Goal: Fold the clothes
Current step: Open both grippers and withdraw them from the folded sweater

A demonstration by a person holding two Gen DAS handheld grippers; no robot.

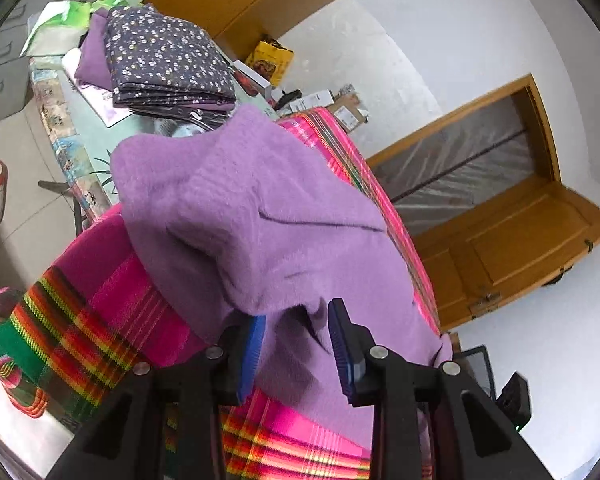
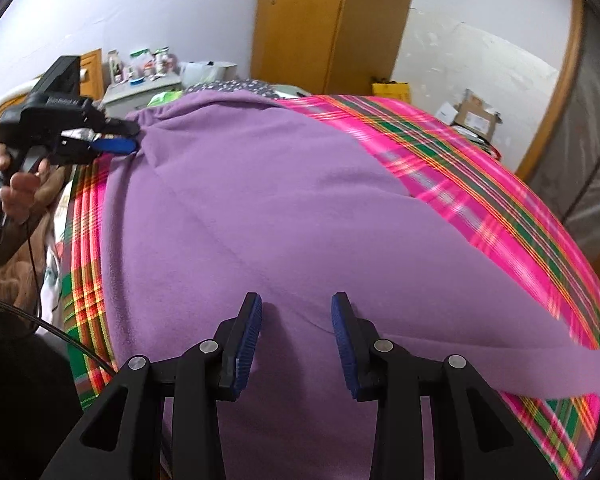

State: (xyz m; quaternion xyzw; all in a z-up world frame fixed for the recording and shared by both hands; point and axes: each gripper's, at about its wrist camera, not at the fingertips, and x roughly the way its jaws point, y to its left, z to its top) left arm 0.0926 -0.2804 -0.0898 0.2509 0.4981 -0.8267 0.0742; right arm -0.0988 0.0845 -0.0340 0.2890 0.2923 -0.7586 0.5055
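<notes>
left gripper (image 1: 296,320): jaws wide, purple fleece garment (image 1: 244,216) loose between them | right gripper (image 2: 296,312): jaws parted over garment, unpinched | garment lies on pink plaid cloth (image 1: 112,316)

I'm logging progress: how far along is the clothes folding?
Done: a folded floral navy cloth sits stacked at the far end. In hand: the purple fleece garment lies spread on the pink plaid blanket, both left gripper and right gripper open. Left: its remaining folds.

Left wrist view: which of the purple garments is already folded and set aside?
The smaller purple garment beneath the floral cloth in the far pile. The large purple garment lies rumpled on the plaid blanket.
</notes>
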